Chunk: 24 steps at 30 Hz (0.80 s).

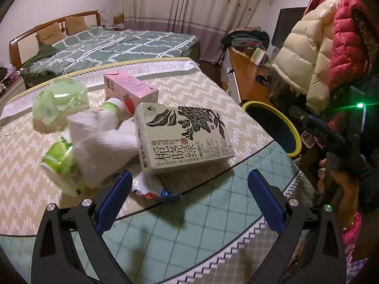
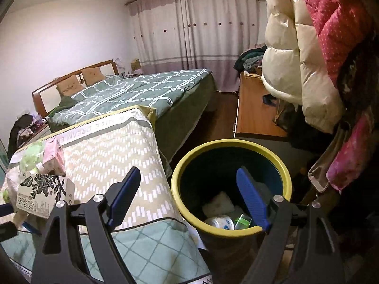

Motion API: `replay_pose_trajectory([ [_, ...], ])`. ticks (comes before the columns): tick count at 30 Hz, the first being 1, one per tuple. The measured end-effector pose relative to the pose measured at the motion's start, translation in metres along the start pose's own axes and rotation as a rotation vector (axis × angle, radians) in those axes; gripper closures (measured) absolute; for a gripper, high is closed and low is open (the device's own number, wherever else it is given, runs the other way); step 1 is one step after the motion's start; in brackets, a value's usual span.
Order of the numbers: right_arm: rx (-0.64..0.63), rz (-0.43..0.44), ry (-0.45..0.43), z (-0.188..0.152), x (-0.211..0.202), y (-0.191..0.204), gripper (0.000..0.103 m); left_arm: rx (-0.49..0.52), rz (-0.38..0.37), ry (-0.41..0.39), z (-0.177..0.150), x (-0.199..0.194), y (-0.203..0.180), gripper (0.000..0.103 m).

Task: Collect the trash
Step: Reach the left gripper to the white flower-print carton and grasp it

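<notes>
Trash lies on the mattress: a grey-green tea box [image 1: 182, 137], a pink strawberry carton [image 1: 130, 90], a crumpled white tissue [image 1: 101, 142], a green bag [image 1: 59, 104], a lime-print packet [image 1: 61, 163], a white bottle [image 1: 113, 105] and a small red-blue wrapper [image 1: 154, 193]. My left gripper [image 1: 189, 198] is open, empty, just in front of the tea box. My right gripper [image 2: 187, 198] is open and empty over the near rim of the yellow-rimmed dark bin [image 2: 236, 232], which holds tissue and a bottle. The tea box [image 2: 45, 194] and the bin [image 1: 293, 130] show in both views.
A bed with a green checked quilt [image 1: 113, 45] stands behind. A wooden desk [image 2: 253, 111] and hanging padded coats [image 2: 303, 59] are to the right of the bin. My right hand and its gripper body [image 1: 331, 142] show at the left view's right edge.
</notes>
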State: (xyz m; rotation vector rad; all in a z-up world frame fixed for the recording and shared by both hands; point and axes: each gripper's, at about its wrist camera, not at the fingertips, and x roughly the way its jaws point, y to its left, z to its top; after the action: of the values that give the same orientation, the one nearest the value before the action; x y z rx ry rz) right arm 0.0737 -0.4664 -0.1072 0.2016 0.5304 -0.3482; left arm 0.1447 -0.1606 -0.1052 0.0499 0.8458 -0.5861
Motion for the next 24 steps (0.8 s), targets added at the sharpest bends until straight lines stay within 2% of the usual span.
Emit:
replay_pose_trajectory([
  [5, 0.021, 0.018, 0.013, 0.0, 0.004, -0.005, 0.024, -0.001, 0.01, 0.007, 0.006, 0.019, 0.001, 0.007],
  [9, 0.041, 0.028, 0.019, 0.0, 0.006, -0.008, 0.024, 0.009, -0.053, 0.045, 0.006, 0.031, -0.007, 0.007],
  [13, 0.052, 0.031, 0.015, 0.0, 0.005, -0.01, 0.024, 0.042, -0.08, 0.063, 0.005, 0.033, -0.024, 0.007],
  [20, 0.062, 0.034, 0.014, 0.0, 0.004, -0.011, 0.024, 0.066, -0.202, 0.152, -0.008, 0.047, -0.054, 0.007],
  [22, 0.059, 0.035, 0.012, 0.0, 0.003, -0.01, 0.024, 0.084, -0.195, 0.139, -0.007, 0.043, -0.057, 0.007],
  [24, 0.058, 0.037, 0.011, 0.0, 0.003, -0.01, 0.024, 0.088, -0.155, 0.109, 0.001, 0.037, -0.053, 0.007],
])
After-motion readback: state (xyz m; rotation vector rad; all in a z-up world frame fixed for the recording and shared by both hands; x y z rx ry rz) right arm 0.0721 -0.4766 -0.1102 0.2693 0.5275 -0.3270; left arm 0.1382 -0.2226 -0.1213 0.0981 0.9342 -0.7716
